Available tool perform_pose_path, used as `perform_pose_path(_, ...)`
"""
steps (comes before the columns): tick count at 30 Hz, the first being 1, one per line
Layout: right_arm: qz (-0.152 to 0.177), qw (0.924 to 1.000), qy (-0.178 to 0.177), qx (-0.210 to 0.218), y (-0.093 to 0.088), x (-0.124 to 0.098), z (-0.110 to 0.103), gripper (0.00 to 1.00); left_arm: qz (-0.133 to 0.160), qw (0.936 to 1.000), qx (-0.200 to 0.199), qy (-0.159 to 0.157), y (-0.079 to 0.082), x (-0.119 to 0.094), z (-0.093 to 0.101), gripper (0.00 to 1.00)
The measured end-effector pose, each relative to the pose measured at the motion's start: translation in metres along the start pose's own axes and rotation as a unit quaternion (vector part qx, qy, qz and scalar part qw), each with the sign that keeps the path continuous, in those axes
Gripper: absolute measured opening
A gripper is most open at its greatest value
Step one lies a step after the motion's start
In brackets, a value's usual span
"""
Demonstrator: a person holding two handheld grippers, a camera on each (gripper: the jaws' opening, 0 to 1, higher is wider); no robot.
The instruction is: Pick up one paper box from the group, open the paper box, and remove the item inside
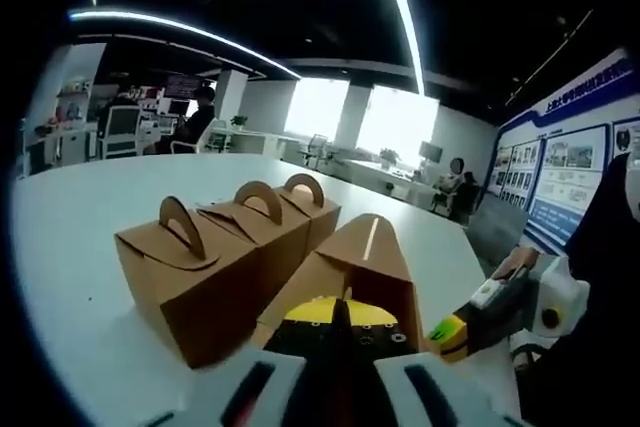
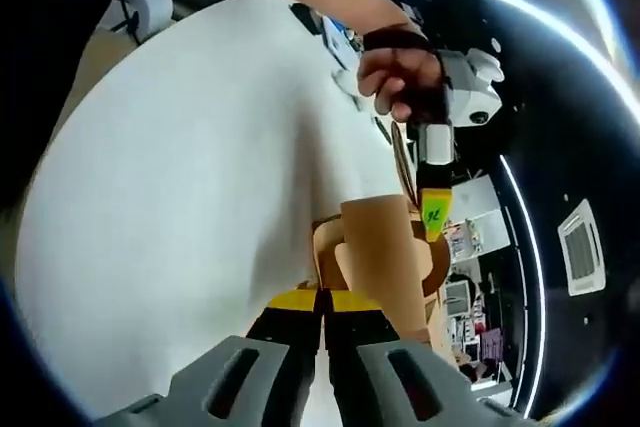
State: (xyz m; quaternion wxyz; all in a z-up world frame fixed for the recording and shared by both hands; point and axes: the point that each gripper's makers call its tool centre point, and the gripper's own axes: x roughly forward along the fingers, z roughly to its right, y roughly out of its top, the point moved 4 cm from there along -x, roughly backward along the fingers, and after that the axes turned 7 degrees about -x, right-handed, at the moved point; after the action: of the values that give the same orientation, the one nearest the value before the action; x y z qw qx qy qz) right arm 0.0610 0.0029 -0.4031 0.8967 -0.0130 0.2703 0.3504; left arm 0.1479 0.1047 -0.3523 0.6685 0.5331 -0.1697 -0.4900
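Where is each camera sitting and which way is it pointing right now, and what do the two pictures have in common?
Left gripper view: rides the left gripper, facing along the white table at the paper boxes; the right gripper enters from the right.
Right gripper view: rides the right gripper, rolled, looking across the table at a box; a hand holds the left gripper.
Shared: the boxes, the table.

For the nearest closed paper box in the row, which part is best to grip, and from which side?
Probably the arched handle on top of the nearest closed box: it stands upright as a thin flat tab, so the jaws could come down from above and close across its two faces.
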Motion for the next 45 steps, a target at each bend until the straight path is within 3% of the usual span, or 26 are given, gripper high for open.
perform_pose_path(13, -0.009, 0.9998, 0.016, -0.001, -0.002, 0.009, 0.003, 0.03, 0.001, 1.0000, -0.003, 0.001, 0.000, 0.000, -0.001, 0.04)
perform_pose_path(23, -0.016, 0.9994, 0.030, 0.002, -0.004, 0.017, 0.006, 0.03, 0.019, 0.9996, -0.018, -0.009, -0.001, 0.000, -0.002, 0.04)
perform_pose_path(26, -0.020, 0.9992, 0.035, 0.003, -0.003, 0.016, 0.008, 0.03, 0.011, 0.9996, -0.024, -0.008, -0.009, 0.006, -0.002, 0.04)
perform_pose_path(32, -0.013, 0.9988, 0.041, 0.024, -0.002, 0.017, 0.009, 0.03, 0.001, 0.9993, -0.029, -0.022, -0.009, 0.005, -0.002, 0.04)
perform_pose_path(38, -0.024, 0.9987, 0.041, 0.018, -0.006, 0.025, 0.009, 0.04, -0.011, 0.9996, -0.023, -0.011, -0.008, 0.006, 0.000, 0.04)
perform_pose_path(45, -0.010, 0.9989, 0.035, 0.028, -0.003, 0.012, 0.001, 0.08, -0.011, 0.9998, -0.018, -0.001, -0.008, 0.006, 0.000, 0.04)
